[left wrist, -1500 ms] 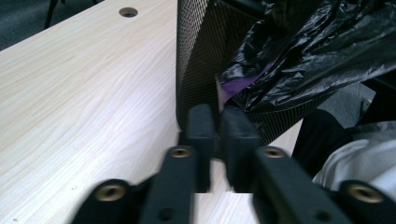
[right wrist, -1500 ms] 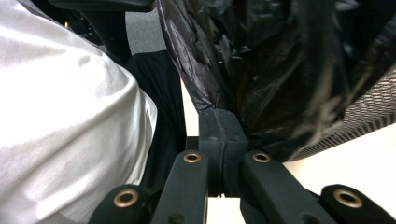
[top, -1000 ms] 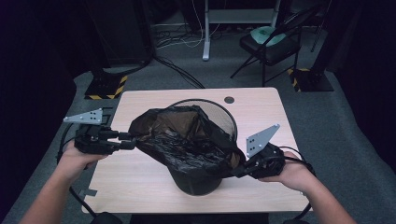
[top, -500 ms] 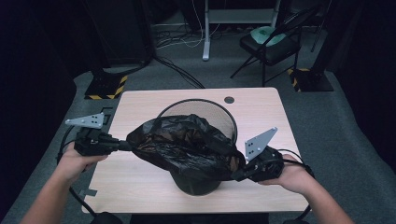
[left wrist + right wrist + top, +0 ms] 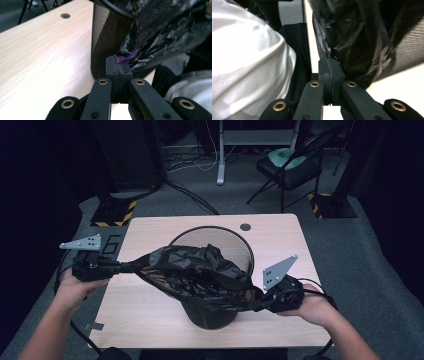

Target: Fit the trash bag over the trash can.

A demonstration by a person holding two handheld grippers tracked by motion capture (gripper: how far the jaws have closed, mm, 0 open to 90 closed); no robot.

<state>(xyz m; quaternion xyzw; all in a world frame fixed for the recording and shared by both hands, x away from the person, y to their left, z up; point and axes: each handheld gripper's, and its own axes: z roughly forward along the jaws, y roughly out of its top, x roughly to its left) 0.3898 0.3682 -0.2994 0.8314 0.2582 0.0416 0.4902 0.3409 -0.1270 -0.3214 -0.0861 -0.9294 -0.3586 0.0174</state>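
A black mesh wastebasket (image 5: 235,241) stands upright in the middle of the wooden table (image 5: 150,310). A black plastic bin bag (image 5: 195,275) is stretched over its near rim between both grippers. My left gripper (image 5: 122,266) is shut on the bag's left edge, where a purple strip (image 5: 127,58) shows at the jaws (image 5: 119,65). At the basket's near right, my right gripper (image 5: 255,302) is shut on the bag's right edge (image 5: 352,50), with its jaws pressed together (image 5: 331,65). The basket's mesh wall (image 5: 105,37) stands right behind the left jaws.
A round cable hole (image 5: 245,227) lies in the table's far side. Beyond the table, a folding chair (image 5: 290,167) and a desk leg (image 5: 220,155) stand on the grey floor. Striped stand bases (image 5: 112,212) sit at the far left and far right.
The left gripper has pulled the bag's edge farther left and toward me, and the bag is stretched wider and lower across the basket's near rim. The right gripper has barely moved.
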